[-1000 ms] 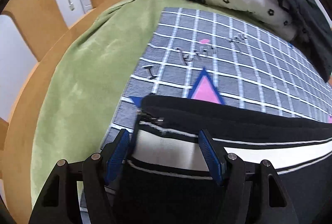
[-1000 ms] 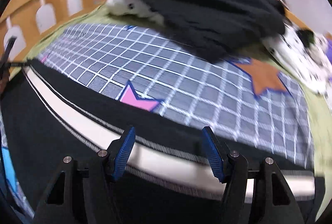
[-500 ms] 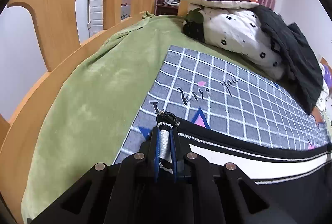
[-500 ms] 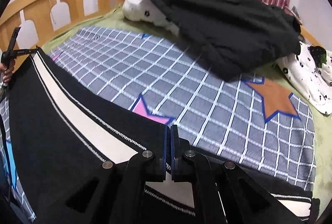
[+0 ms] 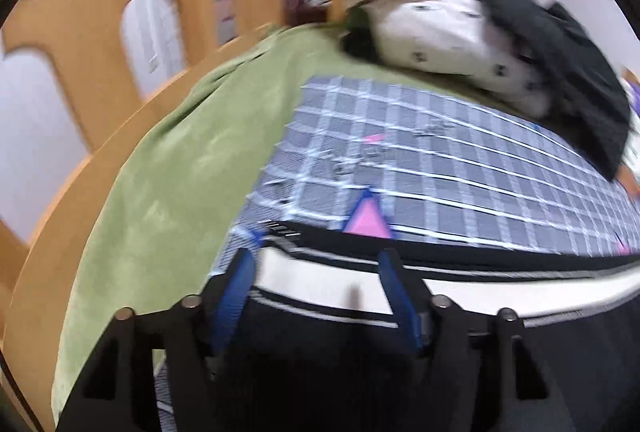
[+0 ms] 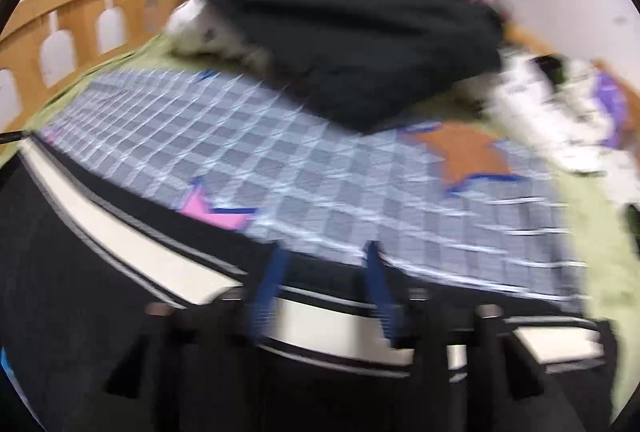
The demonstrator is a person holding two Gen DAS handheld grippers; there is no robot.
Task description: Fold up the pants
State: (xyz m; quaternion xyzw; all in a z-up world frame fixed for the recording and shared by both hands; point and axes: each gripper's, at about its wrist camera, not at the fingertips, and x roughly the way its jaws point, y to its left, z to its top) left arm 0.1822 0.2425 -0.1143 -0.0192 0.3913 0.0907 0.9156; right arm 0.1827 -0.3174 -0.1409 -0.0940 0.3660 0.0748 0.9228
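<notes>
Black pants point(image 5: 360, 352) with a white side stripe lie flat on a grey checked blanket point(image 5: 460, 167) on the bed. My left gripper point(image 5: 316, 264) is open, its blue pads either side of the white stripe near the pants' left end. My right gripper point(image 6: 324, 256) is open over the stripe of the pants point(image 6: 120, 272) near their right end. Both views are blurred by motion. Neither gripper holds cloth.
A green bedsheet point(image 5: 160, 191) lies under the blanket. A wooden bed rail point(image 5: 80, 43) runs along the left. A pile with a white spotted pillow point(image 5: 452, 39) and a dark garment point(image 6: 352, 27) sits at the far side. More bedding point(image 6: 568, 111) lies at right.
Half a second ago both grippers were shut on the pants' striped edge and held it up. Now both are open and the pants lie flat on the blanket.
</notes>
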